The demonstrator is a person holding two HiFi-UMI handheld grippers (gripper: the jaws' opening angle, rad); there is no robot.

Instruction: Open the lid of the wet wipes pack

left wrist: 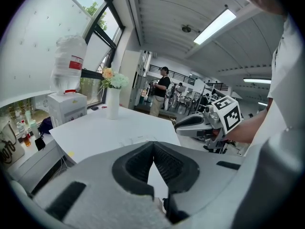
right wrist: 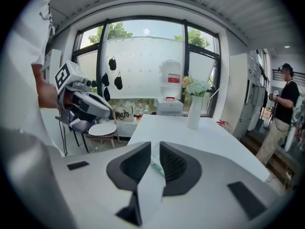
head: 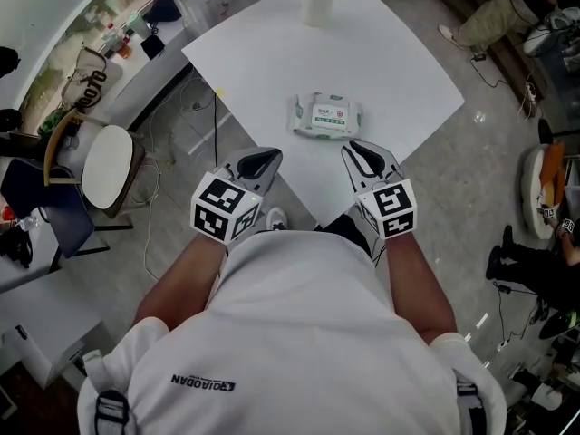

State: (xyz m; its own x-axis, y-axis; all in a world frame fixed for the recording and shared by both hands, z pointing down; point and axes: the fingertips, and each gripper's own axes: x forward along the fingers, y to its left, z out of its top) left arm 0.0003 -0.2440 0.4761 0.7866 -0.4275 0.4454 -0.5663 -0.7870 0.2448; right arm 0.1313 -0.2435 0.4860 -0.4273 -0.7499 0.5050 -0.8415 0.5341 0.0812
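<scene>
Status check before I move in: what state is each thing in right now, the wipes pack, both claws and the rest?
wet wipes pack: lying flat on the table, untouched.
lid: looks closed, flat on the pack.
left claw: shut, empty, short of the pack.
right claw: open, nothing between its pads, short of the pack.
vase: upright at the table's far edge.
</scene>
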